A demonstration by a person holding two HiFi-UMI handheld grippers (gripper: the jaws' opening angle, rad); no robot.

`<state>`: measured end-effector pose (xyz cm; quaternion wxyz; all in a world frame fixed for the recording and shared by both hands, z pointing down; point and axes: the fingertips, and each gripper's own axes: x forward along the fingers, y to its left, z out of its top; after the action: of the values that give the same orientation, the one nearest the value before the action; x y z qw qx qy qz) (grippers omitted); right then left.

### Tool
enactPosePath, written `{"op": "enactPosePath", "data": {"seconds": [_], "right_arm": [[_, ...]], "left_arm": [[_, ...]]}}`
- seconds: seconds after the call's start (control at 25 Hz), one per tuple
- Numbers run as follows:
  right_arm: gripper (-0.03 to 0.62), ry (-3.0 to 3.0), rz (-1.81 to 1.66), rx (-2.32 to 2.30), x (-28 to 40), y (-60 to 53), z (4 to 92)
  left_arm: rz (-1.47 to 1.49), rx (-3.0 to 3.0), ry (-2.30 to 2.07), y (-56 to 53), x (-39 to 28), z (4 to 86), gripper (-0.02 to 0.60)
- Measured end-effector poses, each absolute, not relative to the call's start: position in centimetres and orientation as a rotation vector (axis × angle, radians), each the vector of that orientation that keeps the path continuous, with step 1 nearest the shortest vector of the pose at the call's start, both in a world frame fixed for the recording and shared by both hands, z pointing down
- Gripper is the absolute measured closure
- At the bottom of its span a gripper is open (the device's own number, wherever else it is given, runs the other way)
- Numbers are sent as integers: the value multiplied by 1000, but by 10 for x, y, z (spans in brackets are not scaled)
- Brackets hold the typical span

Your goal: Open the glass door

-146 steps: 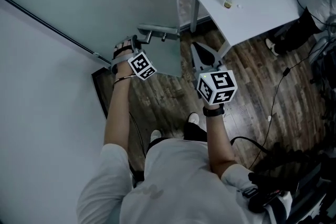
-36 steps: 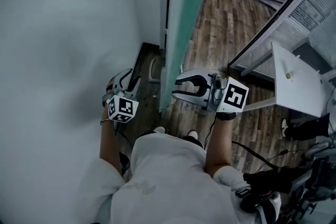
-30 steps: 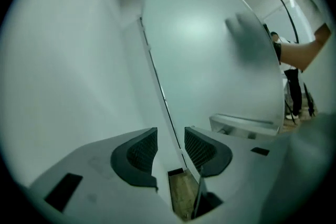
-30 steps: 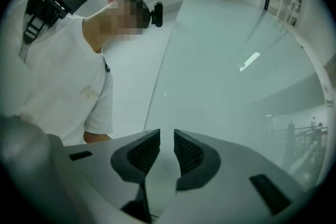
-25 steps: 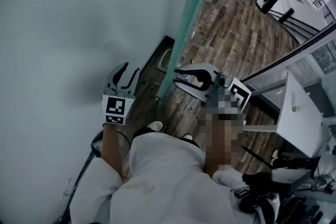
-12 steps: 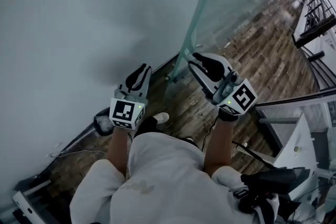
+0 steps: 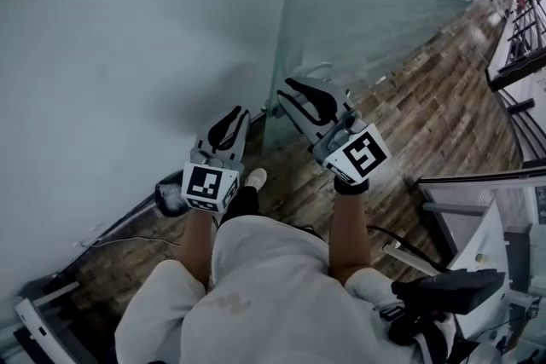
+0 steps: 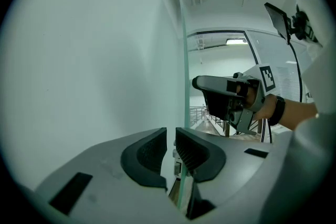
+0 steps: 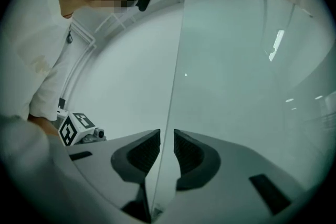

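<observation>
the tall clear glass door [image 7: 358, 4] stands up from the dark wood plank floor [image 7: 426, 98], its free vertical edge [image 7: 281, 55] just beside the plain white wall [image 7: 128, 30]. it looks to me swung partly open, with the person standing right at that edge.

the right tongs [image 7: 286, 94] are on the glass side, close to the edge and near what seems to be a pale metal handle [image 7: 316, 69]. in the right gripper view these tongs [image 9: 167, 139] show only a narrow slit between the pads, and the door's edge lines up with that slit. i can't tell whether the edge sits inside it or beyond it, but nothing looks clamped.

the left tongs [image 7: 232, 117] hang on the wall side. in the left gripper view they [image 8: 170, 136] have just been closing down to a thin gap, with nothing between them.

to finish well, i'd say the right tongs should press flat on the door near the handle rather than poke the glass with their tips, and swing it smoothly about its hinge side. the left tongs are best kept out of the space between edge and wall. the pale shoe [image 7: 254, 177] sits near the door's bottom corner, so the foot needs minding too.
</observation>
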<state>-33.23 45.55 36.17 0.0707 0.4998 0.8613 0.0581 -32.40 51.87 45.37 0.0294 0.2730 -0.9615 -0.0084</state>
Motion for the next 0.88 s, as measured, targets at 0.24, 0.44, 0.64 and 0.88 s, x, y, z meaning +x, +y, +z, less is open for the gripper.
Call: {"op": "enactPosePath", "data": {"seconds": [0.24, 0.44, 0.64, 0.88], "right_arm": [[513, 2627, 58, 1494, -366, 477, 361], [513, 2621, 25, 1505, -388, 492, 358], [513, 2683, 36, 1456, -416, 509, 366], [513, 2833, -61, 1383, -453, 517, 393]], "left_arm": [[-34, 802, -2987, 538, -347, 449, 526], [-44, 758, -3002, 555, -366, 447, 526], [-30, 765, -3002, 566, -386, 448, 526], [-44, 791, -2979, 575, -405, 458, 526]]}}
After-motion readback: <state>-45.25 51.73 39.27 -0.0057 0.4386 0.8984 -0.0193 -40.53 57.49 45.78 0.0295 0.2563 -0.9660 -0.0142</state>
